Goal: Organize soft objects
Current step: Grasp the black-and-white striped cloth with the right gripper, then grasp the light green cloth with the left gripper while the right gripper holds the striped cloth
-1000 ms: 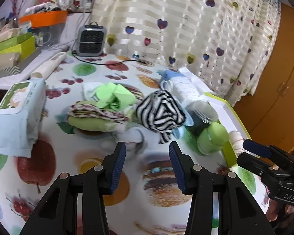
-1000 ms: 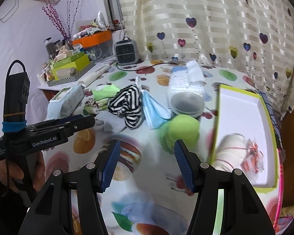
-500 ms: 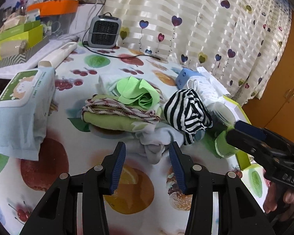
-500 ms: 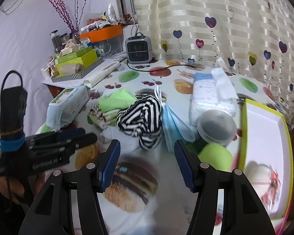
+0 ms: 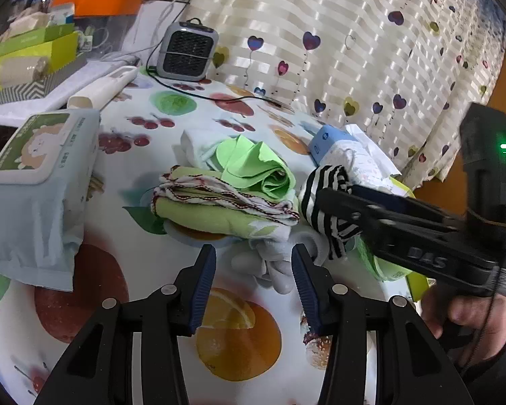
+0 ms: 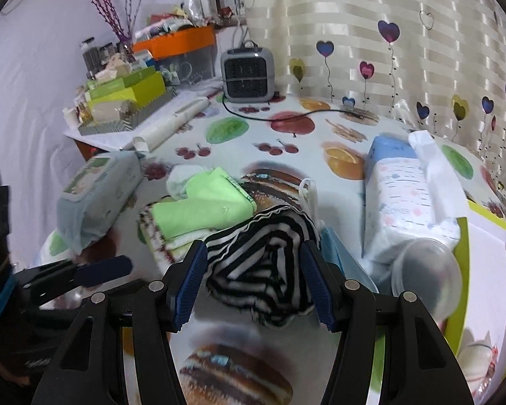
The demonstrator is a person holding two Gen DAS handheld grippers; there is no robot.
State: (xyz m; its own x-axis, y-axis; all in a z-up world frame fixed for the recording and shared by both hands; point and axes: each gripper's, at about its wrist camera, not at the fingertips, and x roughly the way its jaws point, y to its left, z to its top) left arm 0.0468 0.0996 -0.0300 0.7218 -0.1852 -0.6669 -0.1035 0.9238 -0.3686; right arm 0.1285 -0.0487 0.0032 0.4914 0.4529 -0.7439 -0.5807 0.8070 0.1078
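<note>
A black-and-white striped cloth (image 6: pixel 263 270) lies bunched on the fruit-print table, between the open fingers of my right gripper (image 6: pixel 253 283); it also shows in the left wrist view (image 5: pixel 327 195). A stack of folded green and red-trimmed cloths (image 5: pixel 219 199) sits to its left, with a loose light green cloth (image 5: pixel 249 165) on top. A crumpled white cloth (image 5: pixel 270 263) lies between the open fingers of my left gripper (image 5: pixel 253 270). Neither gripper holds anything.
A wet-wipes pack (image 5: pixel 33 168) lies at the left. A tissue pack (image 6: pixel 404 199), a clear round lid (image 6: pixel 425 276) and a green-rimmed white tray (image 6: pixel 489 270) are at the right. A small grey heater (image 6: pixel 248 76) and cluttered boxes (image 6: pixel 124 101) stand at the back.
Both grippers moved forward toward the pile. The right gripper now straddles the striped cloth, and the left gripper's fingers now flank the white cloth.
</note>
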